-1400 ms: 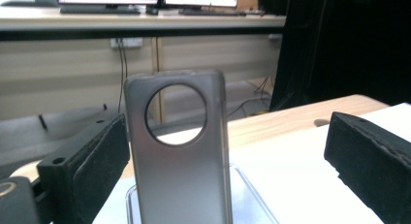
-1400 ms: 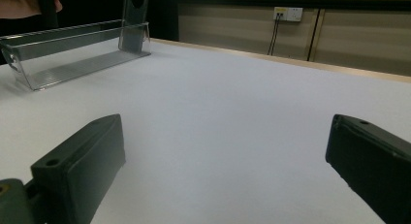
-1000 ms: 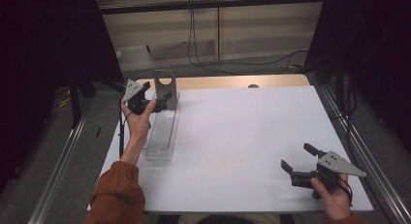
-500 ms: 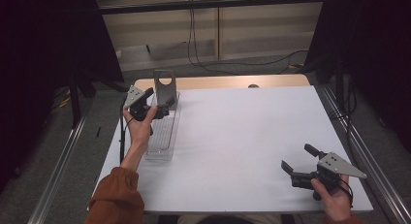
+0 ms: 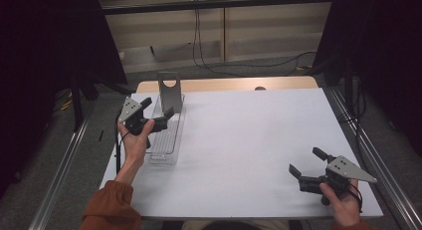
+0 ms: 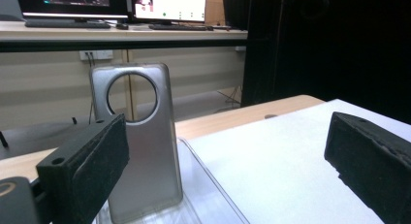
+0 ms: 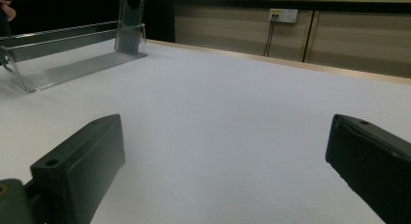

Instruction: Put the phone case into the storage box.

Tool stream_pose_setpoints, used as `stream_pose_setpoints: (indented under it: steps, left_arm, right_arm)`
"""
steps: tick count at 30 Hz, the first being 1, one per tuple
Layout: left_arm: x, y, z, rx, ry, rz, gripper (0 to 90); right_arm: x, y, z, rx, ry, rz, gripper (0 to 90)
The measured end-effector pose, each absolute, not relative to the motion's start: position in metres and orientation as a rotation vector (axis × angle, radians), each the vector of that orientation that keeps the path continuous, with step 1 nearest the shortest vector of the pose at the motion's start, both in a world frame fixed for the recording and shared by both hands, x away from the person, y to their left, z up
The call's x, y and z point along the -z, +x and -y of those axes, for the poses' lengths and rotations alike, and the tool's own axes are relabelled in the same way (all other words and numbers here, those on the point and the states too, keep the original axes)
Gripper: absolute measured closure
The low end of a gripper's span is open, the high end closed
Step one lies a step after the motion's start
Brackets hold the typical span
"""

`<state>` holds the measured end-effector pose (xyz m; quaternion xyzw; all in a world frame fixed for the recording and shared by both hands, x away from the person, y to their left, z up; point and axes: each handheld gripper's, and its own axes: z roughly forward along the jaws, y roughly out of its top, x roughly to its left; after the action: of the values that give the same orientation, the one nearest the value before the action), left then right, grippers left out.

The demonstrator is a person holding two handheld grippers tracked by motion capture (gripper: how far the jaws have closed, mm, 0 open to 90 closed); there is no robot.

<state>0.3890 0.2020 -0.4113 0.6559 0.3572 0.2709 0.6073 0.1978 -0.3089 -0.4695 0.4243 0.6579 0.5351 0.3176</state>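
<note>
high view: from above the person's edge, facing forward and down; takes in the whole table [image 5: 259, 135], far off.
left gripper view: low over the tray [image 6: 213, 185], close to the case [image 6: 138, 141], facing the far desk with monitors [image 6: 169, 3].
right gripper view: just above the table, facing across it to the tray, well apart.
shared: tray and case show in all three.
</note>
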Motion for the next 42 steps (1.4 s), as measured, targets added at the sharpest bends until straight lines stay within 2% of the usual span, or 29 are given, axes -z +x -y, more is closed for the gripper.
stream_pose_setpoints:
  steps: [12,22,31,39,42]
  left_arm:
    - [0.405,0.363,-0.212,-0.652,1.499,-0.796,2.2]
    - [0.408,0.347,-0.222,-0.680,1.503,-0.839,2.2]
    - [0.416,0.330,-0.231,-0.693,1.459,-0.862,2.1]
    - [0.428,0.312,-0.232,-0.647,1.490,-0.864,2.1]
    - [0.432,0.303,-0.234,-0.669,1.506,-0.861,2.1]
  right_arm:
    - [0.470,0.198,0.308,-1.403,1.118,-1.735,0.0]
    - [0.469,0.198,0.309,-1.404,1.118,-1.728,0.0]
    - [0.469,0.198,0.310,-1.409,1.115,-1.720,0.0]
    - [0.468,0.199,0.308,-1.417,1.102,-1.718,0.0]
    - [0.468,0.197,0.311,-1.409,1.112,-1.709,0.0]
